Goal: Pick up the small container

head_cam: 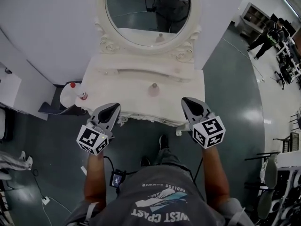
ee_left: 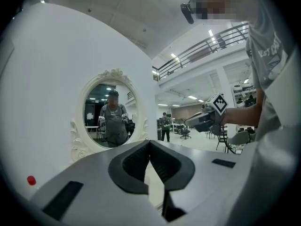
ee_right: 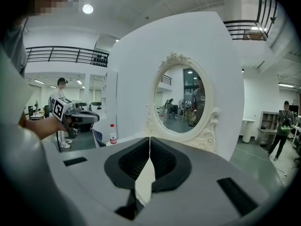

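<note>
Our left tongs [head_cam: 112,108] and right tongs [head_cam: 190,104] are both clenched on nothing at the near edge of the bench [head_cam: 120,83]. The small container [head_cam: 154,89] stands mid-bench, ahead and between them. We should part the right tongs first, then straddle its body and close gently.

1. Large open-plan lab hall: mezzanine railing [ee_right: 66,55], ceiling strip lights [ee_left: 175,57], office chairs [ee_left: 185,133] beyond.
2. Staged domestic corner: freestanding white partition [head_cam: 42,32], ornate oval mirror [head_cam: 146,13], carved white worktop [head_cam: 122,84] on a grey floor [head_cam: 230,102].
</note>
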Available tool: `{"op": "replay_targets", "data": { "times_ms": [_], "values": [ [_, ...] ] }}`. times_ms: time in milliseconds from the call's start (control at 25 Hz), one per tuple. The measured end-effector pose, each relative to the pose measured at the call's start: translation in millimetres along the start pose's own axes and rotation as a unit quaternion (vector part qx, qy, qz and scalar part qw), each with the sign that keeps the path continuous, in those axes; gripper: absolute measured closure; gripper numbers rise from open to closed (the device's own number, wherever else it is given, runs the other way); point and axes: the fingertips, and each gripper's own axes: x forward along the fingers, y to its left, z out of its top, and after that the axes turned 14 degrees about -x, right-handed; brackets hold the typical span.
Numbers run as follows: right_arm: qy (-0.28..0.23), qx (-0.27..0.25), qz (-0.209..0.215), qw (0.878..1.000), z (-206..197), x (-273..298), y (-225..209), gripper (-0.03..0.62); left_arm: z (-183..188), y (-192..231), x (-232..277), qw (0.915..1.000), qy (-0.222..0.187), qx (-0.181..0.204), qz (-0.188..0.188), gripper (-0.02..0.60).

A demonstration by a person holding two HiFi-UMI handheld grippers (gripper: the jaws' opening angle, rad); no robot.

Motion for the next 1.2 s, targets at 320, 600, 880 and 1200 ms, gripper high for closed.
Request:
{"op": "replay_targets", "data": {
  "times_ms": [320,600,880,1200],
  "values": [
    [-0.009,-0.006,0.045,0.999,-3,53,-11,0.566,2,31,-1,0.9988,0.003,-0.006,0.048,0.565],
    [-0.001,-0.011,0.086,0.996,-20,101,-21,0.565,-9,52,4,0.9962,0.012,-0.021,0.083,0.565],
    [0.009,-0.011,0.114,0.993,-43,137,-28,0.558,-25,62,7,0.993,0.026,-0.036,0.109,0.565],
    [0.03,-0.002,0.145,0.989,-73,172,-26,0.53,-49,69,10,0.989,0.051,-0.057,0.126,0.565]
  ]
}}
